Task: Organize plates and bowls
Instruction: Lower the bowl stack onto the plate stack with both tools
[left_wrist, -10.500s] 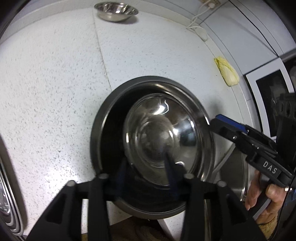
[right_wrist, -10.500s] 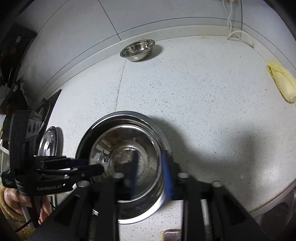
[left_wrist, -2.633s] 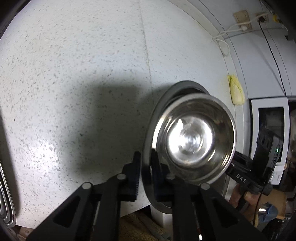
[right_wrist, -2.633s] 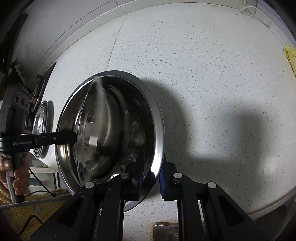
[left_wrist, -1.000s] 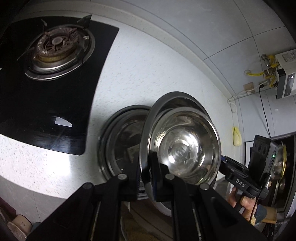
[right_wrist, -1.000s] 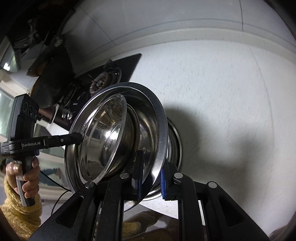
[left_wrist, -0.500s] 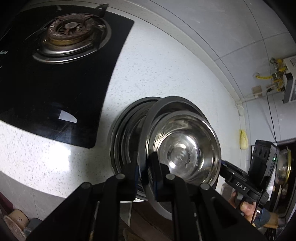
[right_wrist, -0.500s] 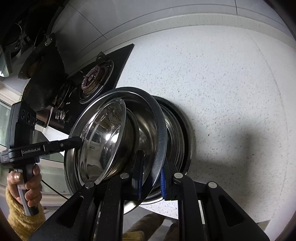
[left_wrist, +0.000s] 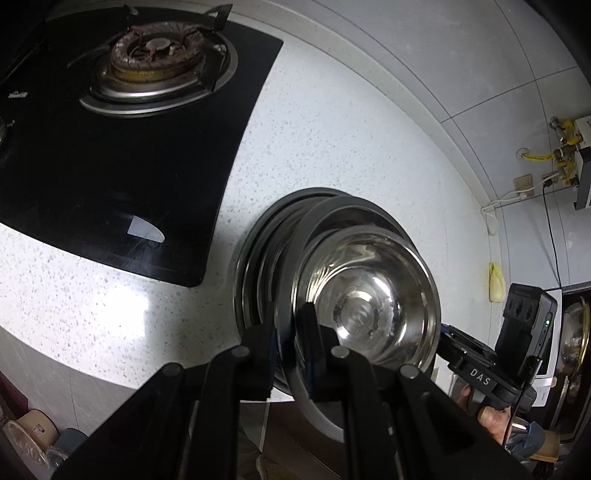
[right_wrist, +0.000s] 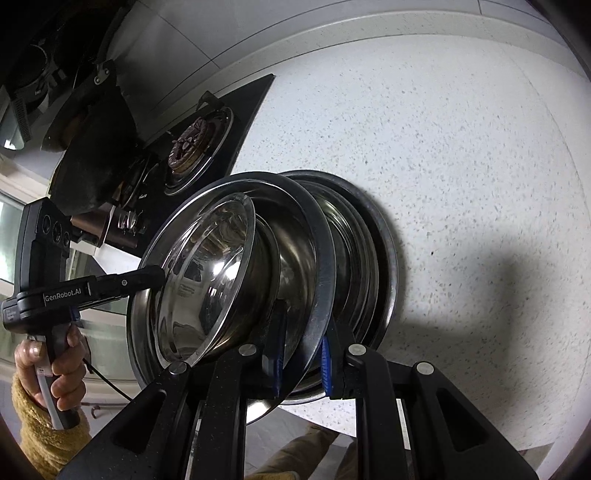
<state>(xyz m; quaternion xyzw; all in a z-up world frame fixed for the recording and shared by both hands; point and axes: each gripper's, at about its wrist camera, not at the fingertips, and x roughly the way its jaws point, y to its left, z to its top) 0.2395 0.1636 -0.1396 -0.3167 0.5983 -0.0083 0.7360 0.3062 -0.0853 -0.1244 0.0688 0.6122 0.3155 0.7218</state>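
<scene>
Both grippers hold one wide steel plate (left_wrist: 295, 258) by opposite rim edges, with a shiny steel bowl (left_wrist: 369, 295) nested in it. My left gripper (left_wrist: 291, 332) is shut on the near rim. My right gripper (right_wrist: 301, 347) is shut on its rim (right_wrist: 321, 266); the bowl (right_wrist: 199, 280) shows there too. The held plate hovers just above a stack of steel plates (left_wrist: 255, 258) on the white counter, also in the right wrist view (right_wrist: 373, 251). The right gripper body (left_wrist: 480, 373) and the left gripper body (right_wrist: 74, 291) face each other.
A black gas hob (left_wrist: 122, 147) with a burner (left_wrist: 159, 48) lies left of the stack, also in the right wrist view (right_wrist: 195, 144). A dark wok (right_wrist: 92, 147) sits behind it. The speckled counter (right_wrist: 461, 166) stretches right; its front edge is close below the stack.
The held plate and bowl have moved down and over the stack by the hob, closing most of the gap. Both grips stay the same.
</scene>
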